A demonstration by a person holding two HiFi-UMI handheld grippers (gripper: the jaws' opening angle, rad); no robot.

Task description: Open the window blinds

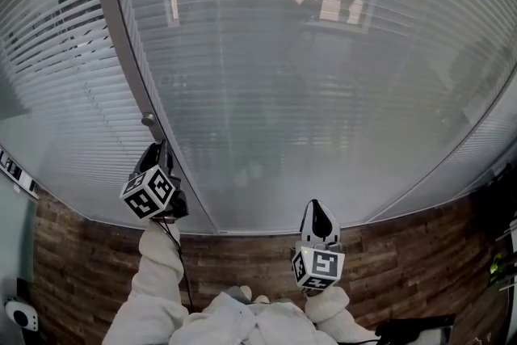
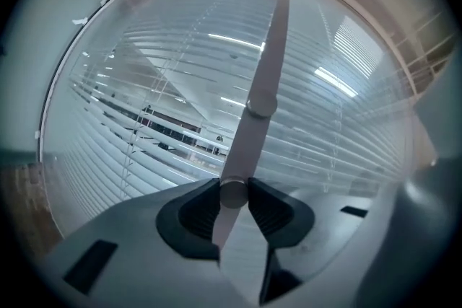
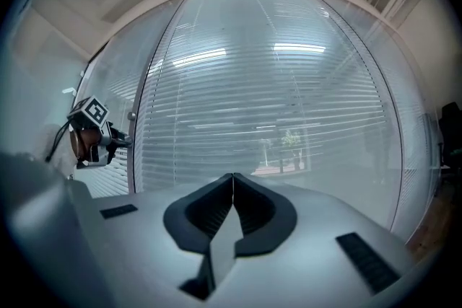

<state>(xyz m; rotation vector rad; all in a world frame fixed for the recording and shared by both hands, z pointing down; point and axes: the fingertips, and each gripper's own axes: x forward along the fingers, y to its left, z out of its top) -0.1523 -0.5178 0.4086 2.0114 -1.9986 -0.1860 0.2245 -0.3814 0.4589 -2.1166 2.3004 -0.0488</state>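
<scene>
The window blinds [image 1: 323,93] hang lowered across the wall ahead of us, seemingly behind glass, their panes parted by a grey upright bar [image 1: 121,36]. We judge the slats thin, light and easily bent, so the place to take hold is the small round knob [image 2: 233,192] on that bar. It looks hard and smooth, likely to slip under a weak pinch. The left gripper [image 2: 233,191] has its jaws part-way apart, pads pressed on that knob from both sides. The head view hides this grip behind the gripper's cube; only the left gripper view shows it — and a second knob [image 2: 261,104] higher up. The right gripper [image 3: 232,180] hangs back — jaws together, empty.
</scene>
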